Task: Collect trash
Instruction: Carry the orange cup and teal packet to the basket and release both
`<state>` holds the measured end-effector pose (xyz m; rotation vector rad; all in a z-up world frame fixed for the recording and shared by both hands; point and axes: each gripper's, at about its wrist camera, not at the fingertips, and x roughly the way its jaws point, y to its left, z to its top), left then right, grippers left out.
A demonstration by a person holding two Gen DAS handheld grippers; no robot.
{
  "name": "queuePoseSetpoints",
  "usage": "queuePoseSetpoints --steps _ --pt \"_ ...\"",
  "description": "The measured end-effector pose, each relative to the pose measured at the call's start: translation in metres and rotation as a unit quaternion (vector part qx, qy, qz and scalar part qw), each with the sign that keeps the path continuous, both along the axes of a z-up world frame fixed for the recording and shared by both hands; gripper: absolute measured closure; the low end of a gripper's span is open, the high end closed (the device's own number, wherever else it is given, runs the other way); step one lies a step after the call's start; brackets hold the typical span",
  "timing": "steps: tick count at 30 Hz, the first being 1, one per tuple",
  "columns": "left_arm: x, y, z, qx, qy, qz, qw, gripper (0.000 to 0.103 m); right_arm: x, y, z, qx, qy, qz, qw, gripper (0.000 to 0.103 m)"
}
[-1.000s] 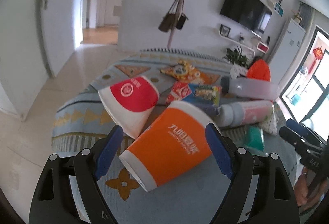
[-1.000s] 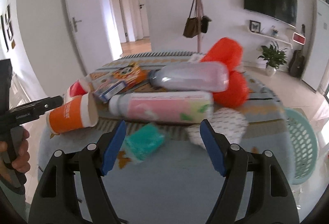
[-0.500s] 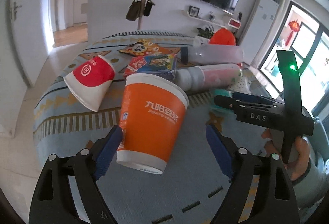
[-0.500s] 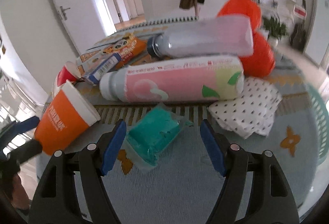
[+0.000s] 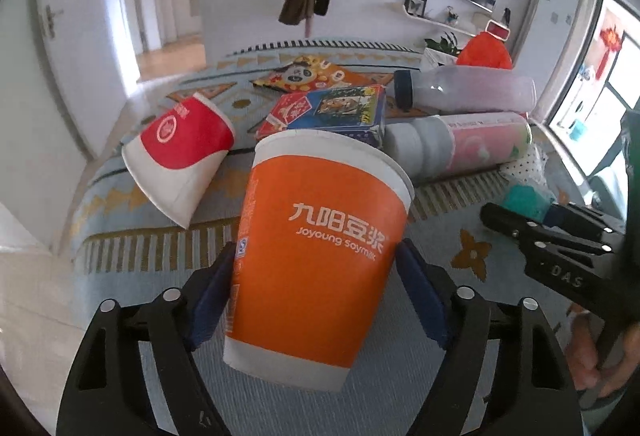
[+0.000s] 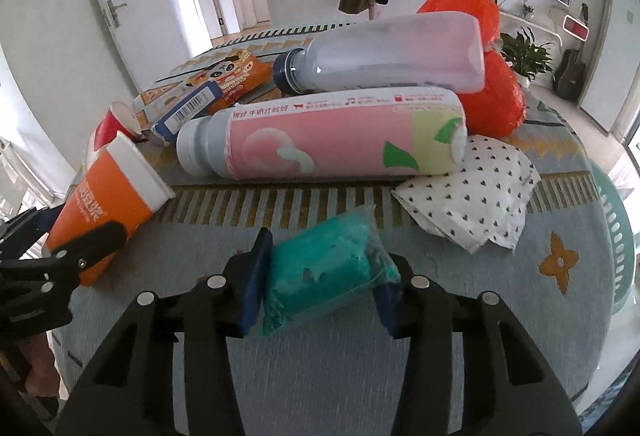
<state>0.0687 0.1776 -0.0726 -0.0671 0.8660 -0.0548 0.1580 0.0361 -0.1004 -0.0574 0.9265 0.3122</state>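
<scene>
Left tool (image 5: pixel 316 276) jaws closing, pads against orange cup (image 5: pixel 316 248); right tool (image 6: pixel 322 276) jaws closing, pads squeezing teal packet (image 6: pixel 328 268) on counter (image 6: pixel 480 316).

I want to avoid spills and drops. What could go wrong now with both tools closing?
The left tool is closing on the orange cup; thin paper may crush or slip. The right tool is closing on the teal packet; its soft wrapper could slide out when lifted.
</scene>
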Motion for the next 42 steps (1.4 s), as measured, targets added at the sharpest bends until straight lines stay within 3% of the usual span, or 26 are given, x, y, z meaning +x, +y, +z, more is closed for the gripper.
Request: queuePoseSetpoints --steps 9,15,23,28,34,42 --pt "-0.020 -0.026 0.039 -0.012 -0.063 -0.017 0.9978 0.034 -0.020 -0.029 0.015 0.028 -0.012 0.023 0.999 0.062" --pt "-0.019 -0.056 0.072 -0.018 -0.106 -0.045 0.9932 0.034 -0.042 -0.053 0.049 0.022 -0.075 0.026 0.997 0.062" --pt "0.003 -0.107 0.110 -0.020 -0.148 -0.084 0.9853 0.034 -0.037 -0.112 0.102 0.011 -0.157 -0.036 0.987 0.062" --pt "0.025 -0.154 0.131 -0.021 -0.161 -0.106 0.9810 0.034 -0.014 -0.159 0.118 0.003 -0.181 -0.085 0.980 0.062" --pt "0.056 -0.216 0.137 -0.019 -0.165 -0.146 0.9752 0.033 0.011 -0.224 0.119 -0.009 -0.191 -0.158 0.969 0.062" --pt "0.106 -0.303 0.105 -0.021 -0.121 -0.199 0.9722 0.033 0.049 -0.303 0.074 -0.003 -0.123 -0.242 0.962 0.062"
